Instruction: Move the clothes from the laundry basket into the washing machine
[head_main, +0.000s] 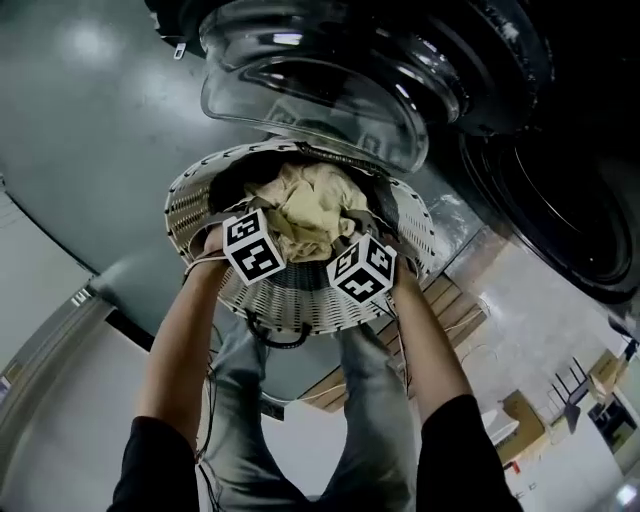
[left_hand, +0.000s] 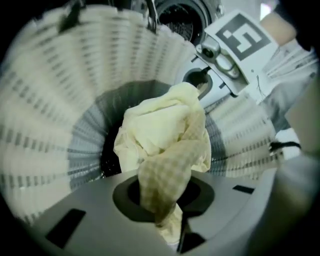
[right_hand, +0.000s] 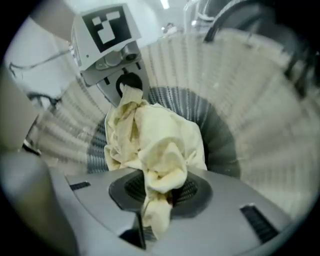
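A pale yellow cloth (head_main: 305, 215) hangs bunched over the white slatted laundry basket (head_main: 300, 305), held up between both grippers. My left gripper (left_hand: 167, 220) is shut on one gathered end of the cloth (left_hand: 165, 135). My right gripper (right_hand: 155, 215) is shut on the other end of the same cloth (right_hand: 155, 140). In the head view the left gripper (head_main: 262, 240) and the right gripper (head_main: 352, 262) sit side by side at the basket's near rim, fingertips hidden by fabric. Dark clothing (head_main: 235, 180) lies deeper in the basket.
The washing machine's glass door (head_main: 310, 80) stands open just beyond the basket, and the dark drum opening (head_main: 560, 200) is to the right. The person's legs are under the basket. Cardboard boxes (head_main: 525, 420) stand on the floor at lower right.
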